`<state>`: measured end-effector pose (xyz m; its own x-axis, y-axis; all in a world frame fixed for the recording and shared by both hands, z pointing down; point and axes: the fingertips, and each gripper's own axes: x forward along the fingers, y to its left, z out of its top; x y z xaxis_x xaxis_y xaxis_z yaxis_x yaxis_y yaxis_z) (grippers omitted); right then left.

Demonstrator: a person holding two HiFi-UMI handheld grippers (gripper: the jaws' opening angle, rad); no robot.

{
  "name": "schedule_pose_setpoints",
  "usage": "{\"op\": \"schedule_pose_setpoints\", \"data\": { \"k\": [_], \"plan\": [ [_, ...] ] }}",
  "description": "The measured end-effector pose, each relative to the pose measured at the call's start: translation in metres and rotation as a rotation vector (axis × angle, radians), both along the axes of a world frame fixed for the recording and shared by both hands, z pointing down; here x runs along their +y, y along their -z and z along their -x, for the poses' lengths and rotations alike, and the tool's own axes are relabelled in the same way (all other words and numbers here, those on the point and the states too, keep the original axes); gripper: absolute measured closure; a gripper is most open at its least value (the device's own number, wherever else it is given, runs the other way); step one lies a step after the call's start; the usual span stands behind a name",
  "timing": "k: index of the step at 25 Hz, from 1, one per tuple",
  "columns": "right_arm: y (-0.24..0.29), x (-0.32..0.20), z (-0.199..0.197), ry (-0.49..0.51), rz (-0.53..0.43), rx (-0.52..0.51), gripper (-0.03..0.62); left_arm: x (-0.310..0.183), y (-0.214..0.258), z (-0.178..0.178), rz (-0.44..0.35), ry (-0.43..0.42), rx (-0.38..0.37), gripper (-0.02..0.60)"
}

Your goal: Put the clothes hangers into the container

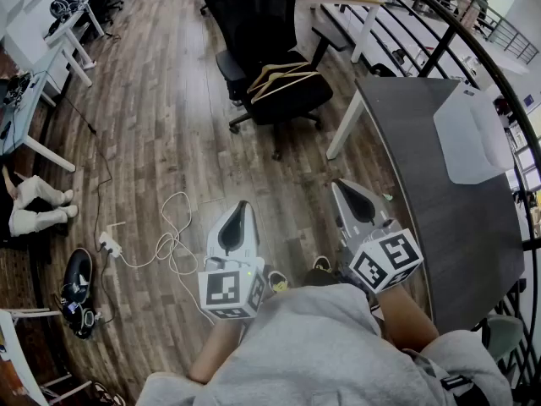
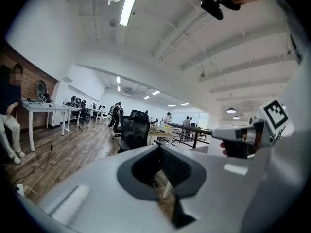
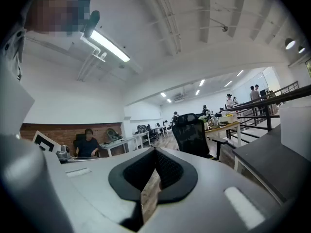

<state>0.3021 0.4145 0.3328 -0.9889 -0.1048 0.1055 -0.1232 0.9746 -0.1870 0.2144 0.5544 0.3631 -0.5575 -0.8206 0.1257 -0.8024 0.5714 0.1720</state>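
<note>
**Both grippers closed and empty; hangers on chair seat, container on table**

Far left, head view: a seated person's legs [image 1: 34, 205] rest on the wood floor [image 1: 169, 100], beside white desks [image 1: 72, 45]. A white cable [image 1: 169, 245] lies looped on the floor and runs from a power strip [image 1: 108, 244].

Left gripper [image 1: 242, 210]: held low in front of the person, about level, over bare floor. Its own view shows the jaws pressed together with nothing between them.

Centre, ahead of both grippers: a black office chair [image 1: 254, 11] stands on the floor. The wooden clothes hangers [image 1: 283, 79] lie stacked on its seat, well apart from either gripper. Their exact number cannot be told.

Right gripper [image 1: 345, 189]: held beside the left one, about level, just off the near edge of a dark table [image 1: 439, 210]. Its own view shows the jaws pressed together and empty.

Right: a white container [image 1: 473, 134] sits on the table top toward the far right edge, well apart from the chair and the hangers. No hanger shows in it.
</note>
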Motion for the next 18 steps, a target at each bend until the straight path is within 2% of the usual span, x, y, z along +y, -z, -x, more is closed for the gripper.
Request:
{"op": "schedule_pose_setpoints", "data": {
  "k": [10,18],
  "plan": [
    [-0.007,-0.021,0.008,-0.027,0.021,-0.002,0.594,-0.025,-0.009,0.009,0.030,-0.041,0.011,0.571],
    [-0.008,-0.066,0.042,-0.030,0.041,-0.030,0.594,-0.063,-0.015,0.042,0.049,-0.034,0.010,0.571]
  ]
}}
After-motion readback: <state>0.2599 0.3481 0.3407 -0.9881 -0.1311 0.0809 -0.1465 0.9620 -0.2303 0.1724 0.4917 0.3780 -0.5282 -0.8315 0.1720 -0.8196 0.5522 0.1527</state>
